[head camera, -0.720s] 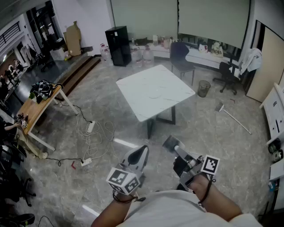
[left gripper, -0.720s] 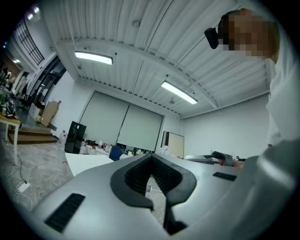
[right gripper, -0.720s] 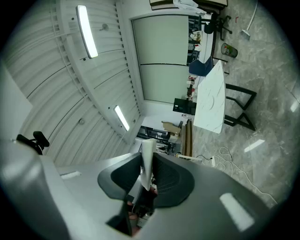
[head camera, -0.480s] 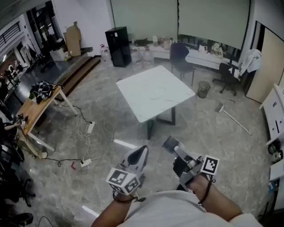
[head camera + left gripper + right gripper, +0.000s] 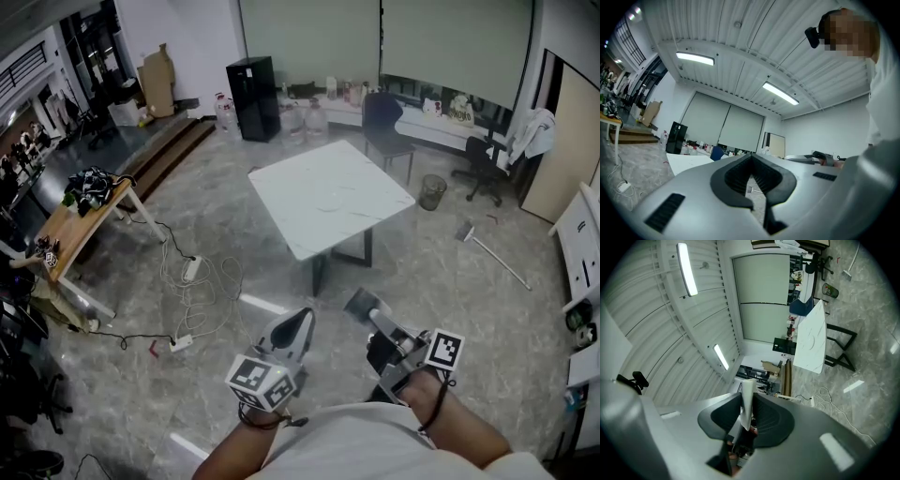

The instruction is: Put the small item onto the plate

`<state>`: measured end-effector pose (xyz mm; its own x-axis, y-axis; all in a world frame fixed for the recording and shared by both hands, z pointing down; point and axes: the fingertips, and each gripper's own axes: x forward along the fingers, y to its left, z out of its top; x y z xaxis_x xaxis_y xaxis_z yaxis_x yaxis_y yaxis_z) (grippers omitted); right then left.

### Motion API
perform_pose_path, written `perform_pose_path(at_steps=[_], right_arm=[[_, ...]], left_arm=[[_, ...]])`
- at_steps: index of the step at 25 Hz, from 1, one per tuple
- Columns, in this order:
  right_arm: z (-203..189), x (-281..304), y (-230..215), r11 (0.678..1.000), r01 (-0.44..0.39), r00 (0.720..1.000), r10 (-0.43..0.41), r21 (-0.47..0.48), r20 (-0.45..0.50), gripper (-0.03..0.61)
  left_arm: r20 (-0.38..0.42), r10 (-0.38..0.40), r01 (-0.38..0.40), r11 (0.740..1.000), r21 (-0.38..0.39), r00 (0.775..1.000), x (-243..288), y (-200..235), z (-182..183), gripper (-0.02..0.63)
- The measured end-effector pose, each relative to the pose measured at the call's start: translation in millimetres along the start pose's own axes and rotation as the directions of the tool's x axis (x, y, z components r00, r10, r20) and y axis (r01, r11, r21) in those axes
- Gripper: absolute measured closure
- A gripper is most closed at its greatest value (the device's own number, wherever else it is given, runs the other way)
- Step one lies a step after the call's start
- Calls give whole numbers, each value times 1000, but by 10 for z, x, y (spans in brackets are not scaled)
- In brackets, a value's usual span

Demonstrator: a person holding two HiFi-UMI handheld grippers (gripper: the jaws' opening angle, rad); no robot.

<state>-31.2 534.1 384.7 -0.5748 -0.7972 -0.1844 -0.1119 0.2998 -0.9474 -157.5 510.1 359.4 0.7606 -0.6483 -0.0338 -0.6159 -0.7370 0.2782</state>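
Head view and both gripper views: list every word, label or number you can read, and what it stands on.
Nothing can be read.
Placard on the far counter: print too small and blurred.
Left marker cube and right marker cube: square patterns only, no letters or digits.
Small white item clamped in the right gripper: no print shows.

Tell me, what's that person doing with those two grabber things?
A person stands on the floor, some way back from the white table, with a gripper in each hand. The right gripper is pinching a small thin white piece. The left gripper is closed with nothing in it. A plate shows faintly on the table, so the piece is not on it yet.
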Motion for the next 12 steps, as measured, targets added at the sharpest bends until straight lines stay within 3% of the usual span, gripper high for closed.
perform_pose_path(at_steps=[12], right_arm=[[364, 219, -215, 1000, -5, 1000, 6, 16, -23, 499]], left_arm=[[-17, 41, -41, 999, 10, 999, 373, 201, -34, 608]])
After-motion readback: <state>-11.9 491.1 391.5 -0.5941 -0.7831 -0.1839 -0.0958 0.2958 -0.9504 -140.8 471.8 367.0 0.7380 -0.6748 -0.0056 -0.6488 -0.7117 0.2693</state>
